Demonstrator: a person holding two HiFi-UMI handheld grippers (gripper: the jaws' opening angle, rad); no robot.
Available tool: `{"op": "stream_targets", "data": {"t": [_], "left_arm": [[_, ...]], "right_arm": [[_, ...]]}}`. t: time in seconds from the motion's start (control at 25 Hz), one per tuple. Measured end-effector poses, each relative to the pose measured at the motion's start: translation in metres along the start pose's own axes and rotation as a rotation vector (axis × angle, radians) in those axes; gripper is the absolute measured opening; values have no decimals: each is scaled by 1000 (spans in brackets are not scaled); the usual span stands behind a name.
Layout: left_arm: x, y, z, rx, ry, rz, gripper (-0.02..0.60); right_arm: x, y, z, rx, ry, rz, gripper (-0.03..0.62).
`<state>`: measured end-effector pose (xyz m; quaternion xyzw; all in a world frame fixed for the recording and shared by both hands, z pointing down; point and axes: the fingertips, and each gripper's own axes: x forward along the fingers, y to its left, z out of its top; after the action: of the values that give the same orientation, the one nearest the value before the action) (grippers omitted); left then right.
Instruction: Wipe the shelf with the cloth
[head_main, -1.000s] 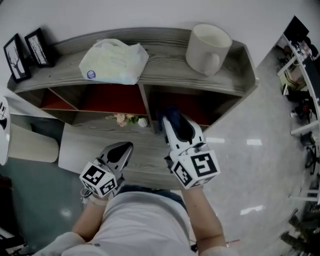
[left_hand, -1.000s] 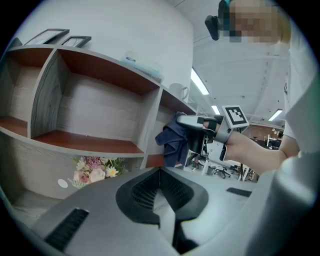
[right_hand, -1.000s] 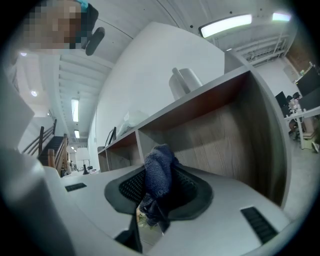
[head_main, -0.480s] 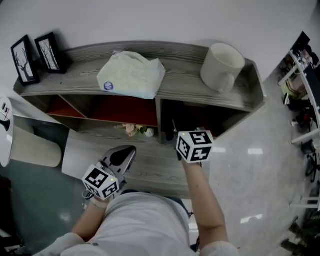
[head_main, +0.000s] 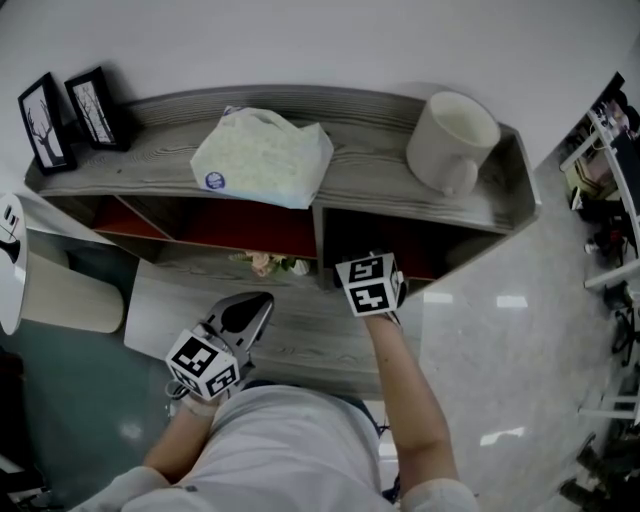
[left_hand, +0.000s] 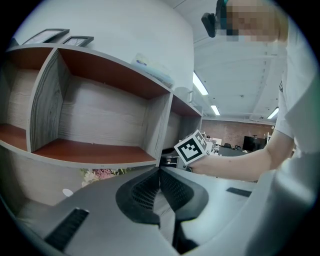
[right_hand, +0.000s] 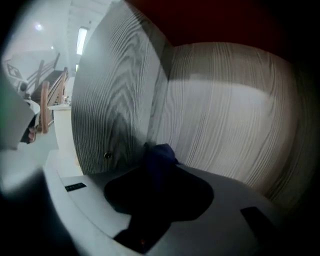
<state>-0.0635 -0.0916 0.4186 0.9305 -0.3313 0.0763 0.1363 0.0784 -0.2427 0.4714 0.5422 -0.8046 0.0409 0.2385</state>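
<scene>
The grey wood shelf has red-lined compartments under its top board. My right gripper's marker cube sits at the mouth of the right compartment, and the jaws are hidden inside it in the head view. In the right gripper view, my right gripper is shut on a dark blue cloth, close to the corner where the compartment's left wall meets its back wall. My left gripper hangs shut and empty over the lower ledge, its jaws closed together.
A white plastic bag, a large white mug and two framed pictures stand on the top board. Small flowers lie on the lower level below the left compartment. A pale seat stands at the left.
My right gripper has pushed forward with the cloth from above the lower ledge into the right compartment. The left gripper has stayed where it was.
</scene>
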Motion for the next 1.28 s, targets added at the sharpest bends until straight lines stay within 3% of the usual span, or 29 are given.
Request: {"op": "stream_targets", "data": {"t": [0.6,1.28], "left_arm": [[8,4,-7,-11,26,23,15],[11,-3,-9,-6,31,12,15]], "right_arm": [[9,-1,-10,-231,-5,-140,98],[-18,-46,-37,-144,72,-217,100]]}}
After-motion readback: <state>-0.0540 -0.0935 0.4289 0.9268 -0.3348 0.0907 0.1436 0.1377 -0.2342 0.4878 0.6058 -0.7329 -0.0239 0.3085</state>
